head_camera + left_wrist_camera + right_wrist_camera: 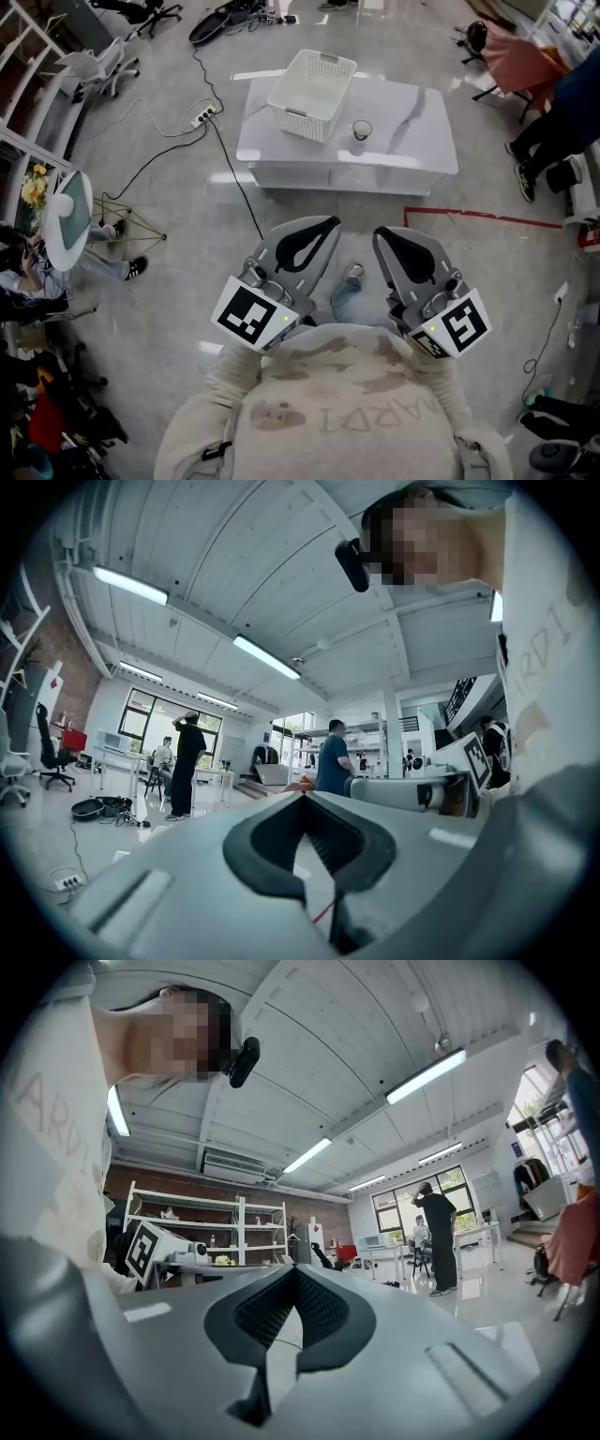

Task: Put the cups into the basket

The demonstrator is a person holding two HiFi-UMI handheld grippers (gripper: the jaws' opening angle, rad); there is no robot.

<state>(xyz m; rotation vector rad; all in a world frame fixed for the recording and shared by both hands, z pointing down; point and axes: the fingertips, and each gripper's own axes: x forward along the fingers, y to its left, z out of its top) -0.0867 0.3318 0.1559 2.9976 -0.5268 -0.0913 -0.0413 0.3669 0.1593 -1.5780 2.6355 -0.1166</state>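
So the person is standing well back from the counter, both tools tucked up against the chest, pointing up and forward. It looks like a resting carry, since nothing is within reach from there.

The left gripper (326, 225) has its fingers (255, 844) pressed together, with just a thin slit between the dark pads and nothing in it. The right gripper (382, 234) is the same: its own view shows the pads (246, 1316) meeting along a narrow seam with nothing between them. Neither one touches anything but the person's hands.

Past them there's bare floor, with a black cable (234, 178) snaking across it.

Then comes the white counter (417, 127). The one cup (361, 132) visible stands upright on it, just beside the white basket (302, 120) on its right, so it's not in yet. The basket sits toward the counter's left end, tilted a bit in the frame, and looks empty from here.

Judging from that, the job hasn't really started. They'd need to walk up and open a gripper before the cup can be grabbed.
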